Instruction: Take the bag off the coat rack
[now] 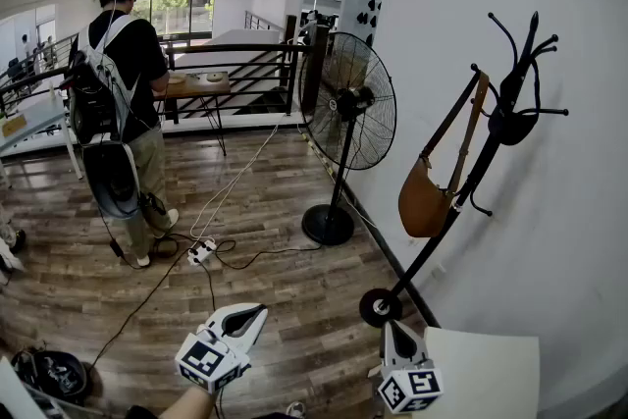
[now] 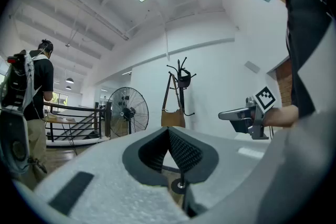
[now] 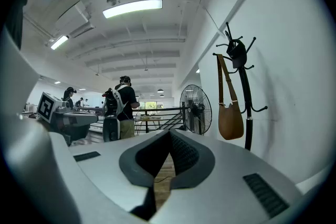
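A brown shoulder bag [image 1: 424, 201] hangs by its strap from an upper hook of the black coat rack [image 1: 491, 137], which stands against the white wall on the right. Both grippers are low in the head view, well short of the rack. My left gripper [image 1: 257, 312] is shut and holds nothing, and so is my right gripper [image 1: 390, 325]. In the left gripper view the bag [image 2: 173, 118] shows far ahead above the closed jaws of the left gripper [image 2: 169, 135]. The right gripper view has the bag [image 3: 231, 120] up and to the right of the right gripper [image 3: 169, 136].
A black pedestal fan [image 1: 348, 113] stands left of the rack. A person with a backpack [image 1: 123, 83] stands further left near a railing. Cables and a power strip [image 1: 201, 252] lie on the wooden floor. A white surface [image 1: 481, 368] is by my right gripper.
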### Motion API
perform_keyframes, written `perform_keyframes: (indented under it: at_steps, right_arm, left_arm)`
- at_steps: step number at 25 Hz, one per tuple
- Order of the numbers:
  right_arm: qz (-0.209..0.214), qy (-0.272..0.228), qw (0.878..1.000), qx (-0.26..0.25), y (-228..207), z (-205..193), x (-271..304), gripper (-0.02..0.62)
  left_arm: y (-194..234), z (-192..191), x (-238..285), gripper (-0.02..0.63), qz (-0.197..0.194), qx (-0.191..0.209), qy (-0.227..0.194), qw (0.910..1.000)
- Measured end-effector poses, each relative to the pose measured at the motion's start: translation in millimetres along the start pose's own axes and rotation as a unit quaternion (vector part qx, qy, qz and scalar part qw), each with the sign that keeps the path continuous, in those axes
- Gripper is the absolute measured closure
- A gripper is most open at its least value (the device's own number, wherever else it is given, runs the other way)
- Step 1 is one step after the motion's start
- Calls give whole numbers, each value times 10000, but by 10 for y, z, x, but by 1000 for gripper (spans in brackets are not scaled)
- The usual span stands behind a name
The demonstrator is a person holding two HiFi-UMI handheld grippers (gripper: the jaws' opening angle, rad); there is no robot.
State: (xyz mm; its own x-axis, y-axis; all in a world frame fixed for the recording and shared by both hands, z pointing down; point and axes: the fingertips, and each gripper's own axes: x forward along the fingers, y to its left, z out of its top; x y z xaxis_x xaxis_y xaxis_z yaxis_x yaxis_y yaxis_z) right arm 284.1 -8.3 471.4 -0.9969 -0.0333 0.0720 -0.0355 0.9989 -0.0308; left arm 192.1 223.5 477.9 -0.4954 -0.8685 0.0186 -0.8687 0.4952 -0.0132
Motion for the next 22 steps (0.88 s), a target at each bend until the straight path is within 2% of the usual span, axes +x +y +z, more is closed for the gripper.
perform_keyframes:
  at_steps: [3, 6, 9, 10, 11, 13, 16, 20, 22]
  right_arm:
    - [67, 24, 10000, 59, -10, -16, 58, 597]
    - [191, 63, 9995, 225, -32, -29, 166, 595]
    - [75, 107, 9998, 171, -159, -58, 291, 595]
    - [50, 115, 9998, 152, -207, -68, 325, 581]
    - [37, 118, 9998, 151, -260, -76, 359, 528]
    - [12, 133, 9998, 167, -390, -86, 431, 472]
    - [-31, 187, 9997, 139, -542, -91, 531, 445]
    - [-75, 258, 9996, 113, -419, -144, 504, 439]
    - [-57, 267, 9996, 119, -609, -163, 622, 439]
  left_arm:
    - [27, -2, 76, 605, -110, 100, -169, 9997]
    - [-29, -26, 203, 603, -492, -57, -183, 9986]
    - [-74, -53, 399, 601, -614, -21, -179, 9979]
    - [-89, -68, 467, 601, -635, 0, -166, 9978]
    - [-102, -85, 540, 593, -666, -10, -153, 9977]
    - [-111, -112, 707, 412, -708, -76, -120, 9974]
    - [-86, -121, 903, 408, -681, -98, -117, 9976]
    - [-27, -173, 793, 408, -694, -114, -116, 9975]
    - [-34, -206, 1019, 408, -671, -128, -103, 9976]
